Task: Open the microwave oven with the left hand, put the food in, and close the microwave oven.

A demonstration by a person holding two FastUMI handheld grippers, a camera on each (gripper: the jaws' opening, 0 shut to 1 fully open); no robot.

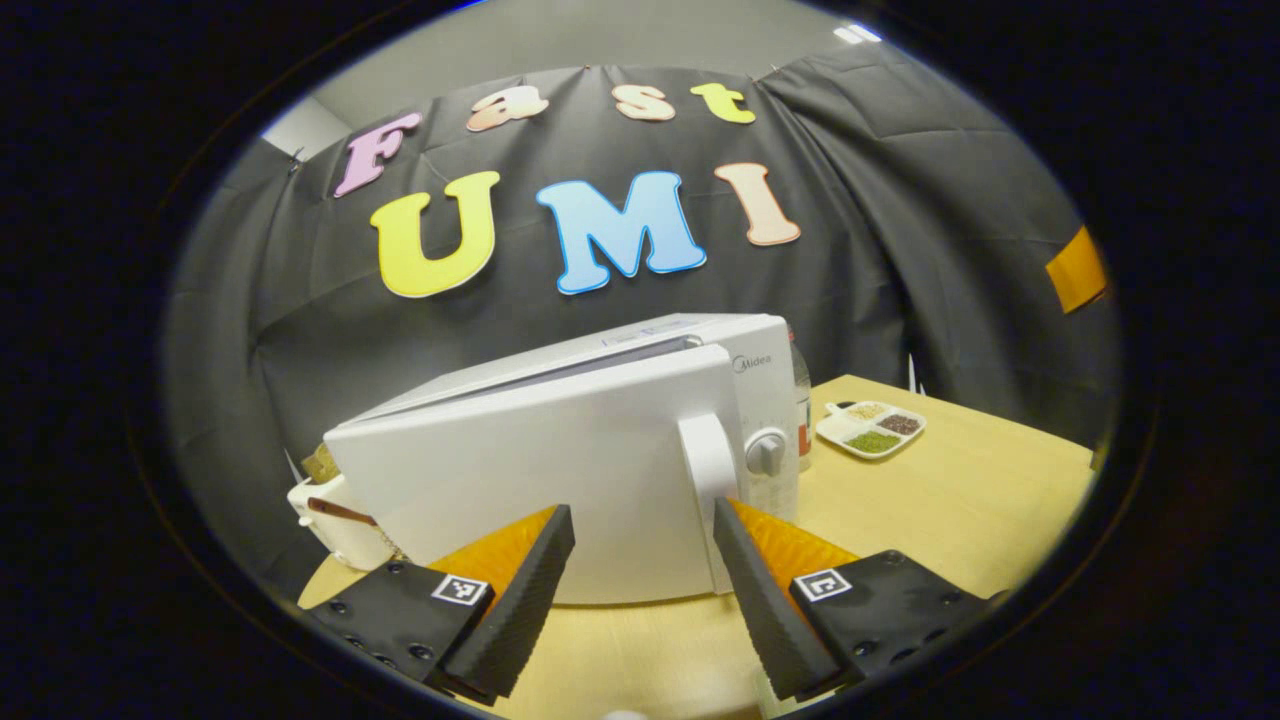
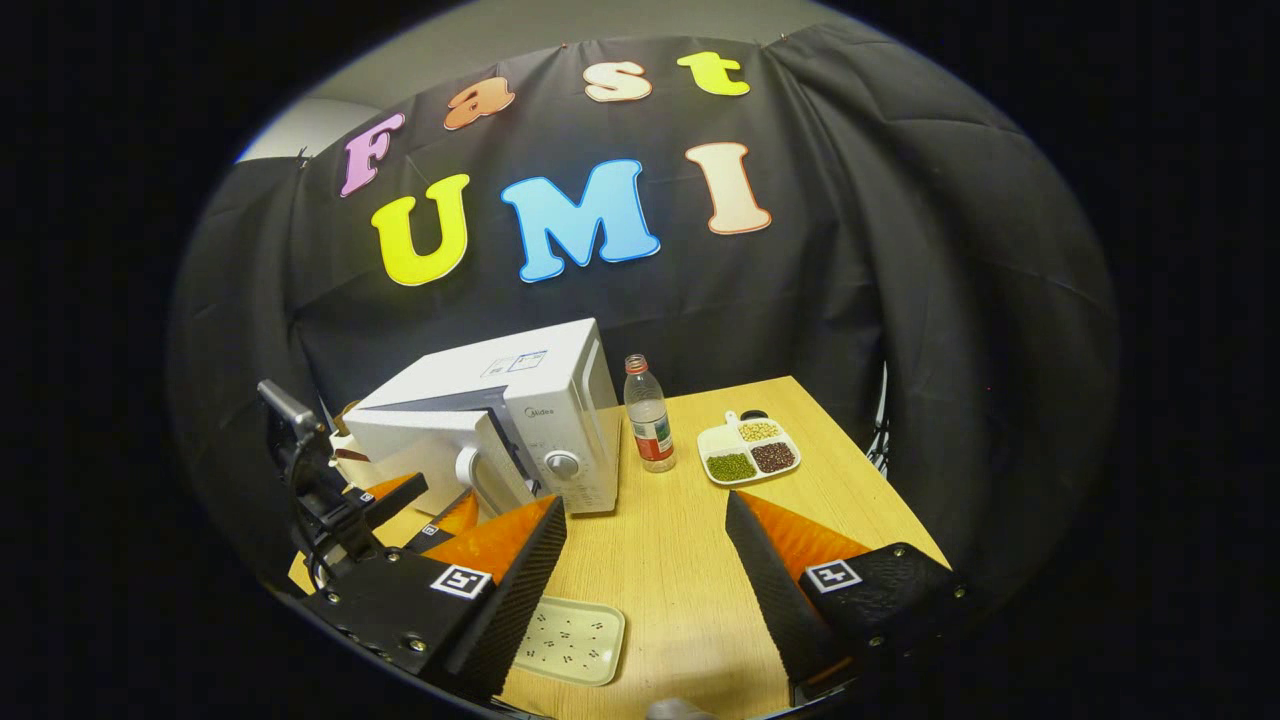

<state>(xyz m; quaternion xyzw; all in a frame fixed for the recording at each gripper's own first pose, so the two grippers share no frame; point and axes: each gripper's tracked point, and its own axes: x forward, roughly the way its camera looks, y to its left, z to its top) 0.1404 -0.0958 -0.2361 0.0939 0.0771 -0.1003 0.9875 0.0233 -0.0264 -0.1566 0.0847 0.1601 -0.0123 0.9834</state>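
The white microwave (image 1: 700,335) stands on the wooden table with its door (image 1: 520,470) swung partly out. The door's upright handle (image 1: 705,470) lies just beyond my left gripper (image 1: 643,510), close to its right finger; the fingers are spread wide and hold nothing. In the right gripper view the microwave (image 2: 540,390) is at the left, and the left gripper (image 2: 420,505) sits low in front of the door by the handle (image 2: 470,470). My right gripper (image 2: 645,500) is open. A pale tray of food (image 2: 570,640) lies on the table under its left finger, untouched.
A plastic bottle (image 2: 650,425) stands right of the microwave, and a divided plate (image 2: 750,450) of grains lies further right. A white object (image 1: 340,525) sits at the table's left edge behind the door. Bare tabletop (image 2: 680,560) stretches in front of the microwave.
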